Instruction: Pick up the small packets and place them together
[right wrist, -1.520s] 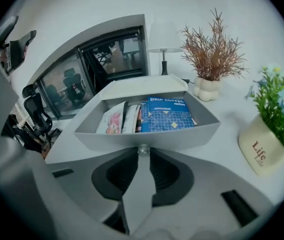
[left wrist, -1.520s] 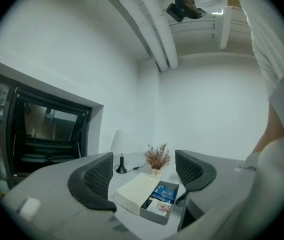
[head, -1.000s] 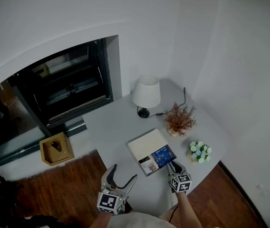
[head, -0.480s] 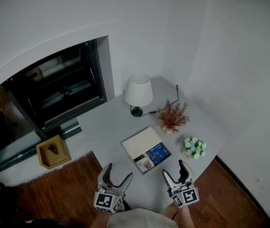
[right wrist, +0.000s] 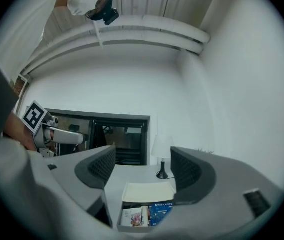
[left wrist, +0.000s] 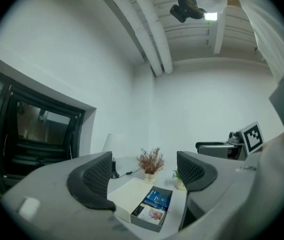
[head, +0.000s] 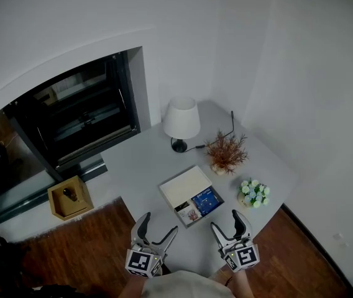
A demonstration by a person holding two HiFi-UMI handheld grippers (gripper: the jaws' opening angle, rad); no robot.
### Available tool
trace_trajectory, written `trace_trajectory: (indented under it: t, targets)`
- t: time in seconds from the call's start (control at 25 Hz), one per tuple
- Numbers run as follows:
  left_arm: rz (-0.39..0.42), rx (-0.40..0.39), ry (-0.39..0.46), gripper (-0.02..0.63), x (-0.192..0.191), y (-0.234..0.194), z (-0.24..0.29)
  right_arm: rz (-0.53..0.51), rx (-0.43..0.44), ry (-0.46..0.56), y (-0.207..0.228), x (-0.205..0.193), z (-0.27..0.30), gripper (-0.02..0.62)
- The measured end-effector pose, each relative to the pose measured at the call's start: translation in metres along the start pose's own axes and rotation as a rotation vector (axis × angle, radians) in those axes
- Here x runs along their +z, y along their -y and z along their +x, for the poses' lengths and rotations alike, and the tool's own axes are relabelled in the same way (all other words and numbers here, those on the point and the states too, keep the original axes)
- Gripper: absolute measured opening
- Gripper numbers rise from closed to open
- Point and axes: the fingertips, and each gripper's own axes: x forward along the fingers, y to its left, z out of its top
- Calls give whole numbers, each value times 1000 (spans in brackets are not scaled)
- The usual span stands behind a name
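A grey surface (head: pixel 145 166) carries a white lamp (head: pixel 181 119) at 12 o'clock from an open box (head: pixel 181 189). A dried plant (head: pixel 226 153) stands at 2 o'clock from the box and a small pot of flowers (head: pixel 253 193) at 3 o'clock. The left tongs (head: pixel 158 226) hang at 7 o'clock and the right tongs (head: pixel 227 223) at 5 o'clock, both spread wide with nothing between them. In the box's 5 o'clock end a blue packet (head: pixel 207 200) and a pale packet (head: pixel 192 215) lie side by side.
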Motion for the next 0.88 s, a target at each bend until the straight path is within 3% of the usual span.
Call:
trace_trajectory:
  t: [0.08, 0.28, 0.56, 0.64, 0.68, 0.88]
  targets:
    - [-2, 7, -41, 390, -8, -2, 1, -7, 33, -45, -4, -8, 2, 314]
    - [-16, -5, -30, 389, -6, -3, -2, 21, 152, -200, -8, -53, 20, 313]
    - [-26, 10, -70, 388, -16, -5, -8, 53, 346, -616, -6, -166, 77, 306]
    - [-28, 17, -78, 388, -19, -7, -11, 45, 397, -738, -10, -198, 93, 242]
    - [-32, 23, -81, 388, -20, -9, -12, 44, 421, -794, -13, -213, 100, 242]
    - [-46, 57, -95, 388, -23, -18, -19, 33, 473, -1019, -20, -273, 118, 241]
